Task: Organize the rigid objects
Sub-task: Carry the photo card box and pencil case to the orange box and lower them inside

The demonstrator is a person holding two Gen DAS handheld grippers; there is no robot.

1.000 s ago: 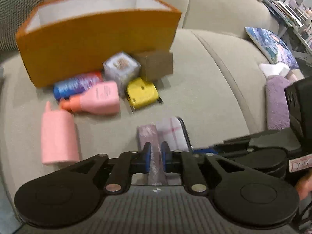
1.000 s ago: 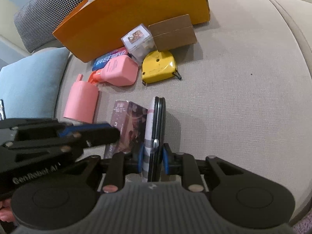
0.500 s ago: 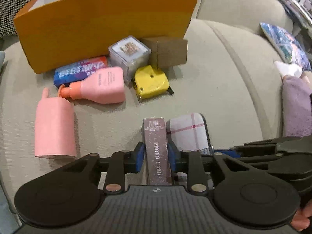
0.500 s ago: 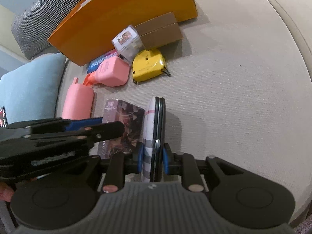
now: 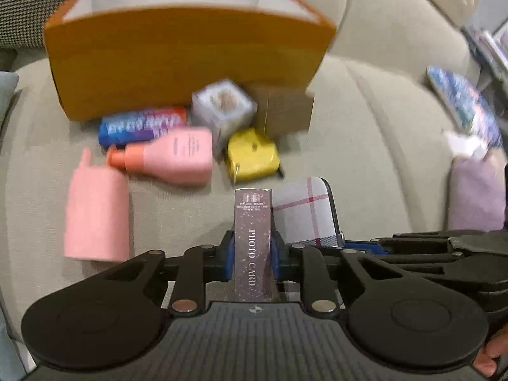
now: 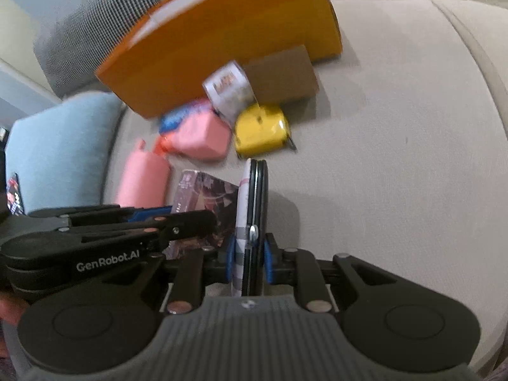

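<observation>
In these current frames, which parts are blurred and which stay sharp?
Left wrist view: orange box and pink bottle smeared, photo card box crisp. Right wrist view: yellow tape measure smeared, plaid phone sharper.

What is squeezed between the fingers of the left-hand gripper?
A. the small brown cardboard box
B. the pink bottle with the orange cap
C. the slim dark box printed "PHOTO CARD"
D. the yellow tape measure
C: the slim dark box printed "PHOTO CARD" stands clamped edge-on in the left gripper.
</observation>
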